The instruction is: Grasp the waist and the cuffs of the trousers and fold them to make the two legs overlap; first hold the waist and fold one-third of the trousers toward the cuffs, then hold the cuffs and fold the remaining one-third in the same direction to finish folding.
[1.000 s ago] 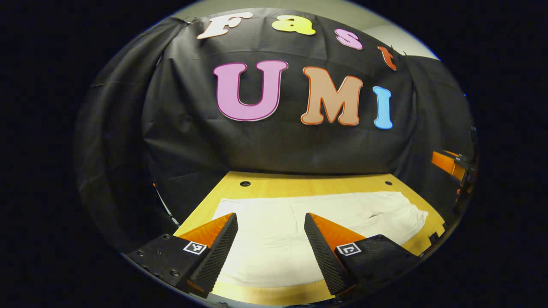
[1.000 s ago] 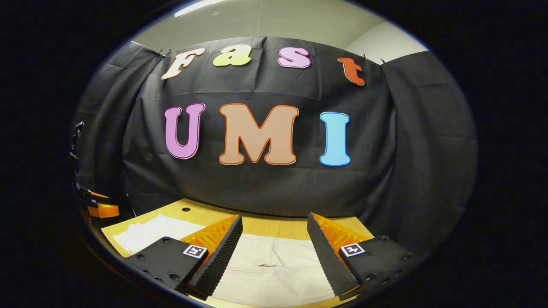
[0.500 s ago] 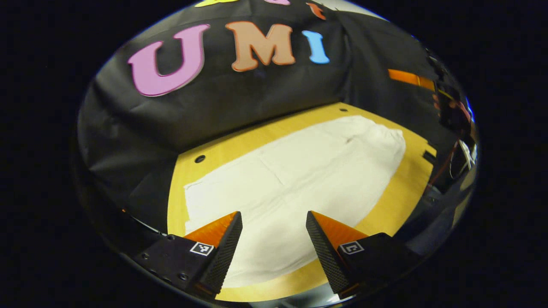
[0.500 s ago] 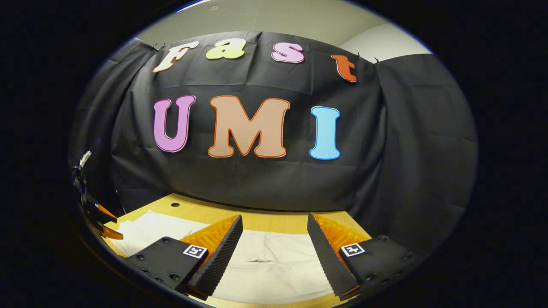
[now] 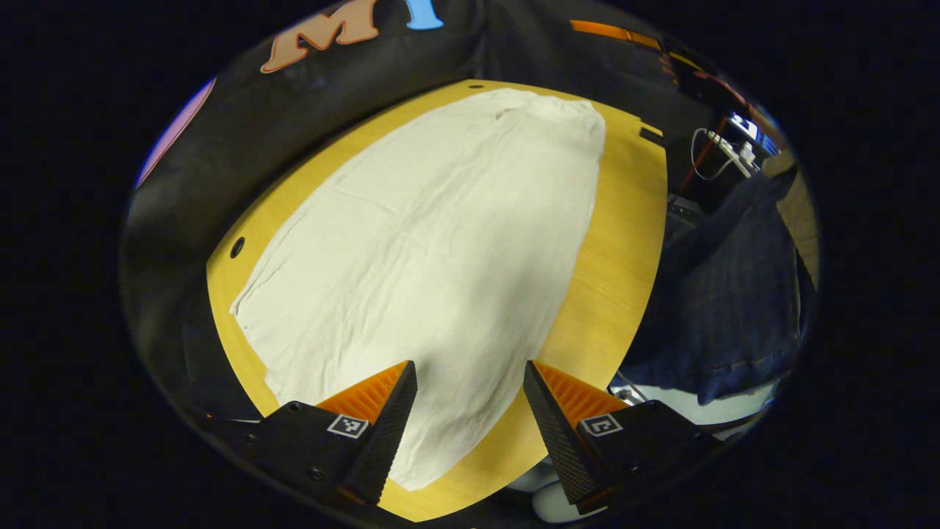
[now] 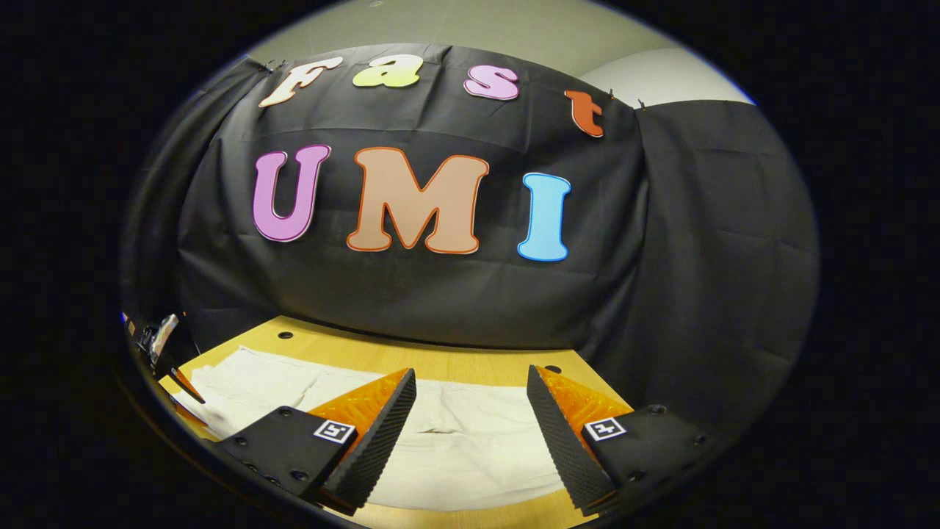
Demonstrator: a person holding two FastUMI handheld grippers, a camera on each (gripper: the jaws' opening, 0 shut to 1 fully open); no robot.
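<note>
White trousers (image 5: 433, 250) lie flat and full length on the wooden table (image 5: 624, 242), cuffs near me and waist at the far end in the left gripper view. My left gripper (image 5: 467, 411) hovers open above the cuff end, nothing between its fingers. In the right gripper view the trousers (image 6: 455, 441) spread across the table (image 6: 411, 356) below my right gripper (image 6: 470, 430), which is open and holds nothing. The other gripper (image 6: 165, 353) shows small at the left edge of that view.
The booth's black cloth wall stands behind the table on the far side. A person in dark clothing (image 5: 734, 294) stands by the table's right edge in the left gripper view. Round holes (image 5: 236, 247) mark the tabletop near its edge.
My left gripper has swung right and tipped down, so the whole length of the trousers now runs away from it. The right gripper has shifted only slightly. Both stay open.
</note>
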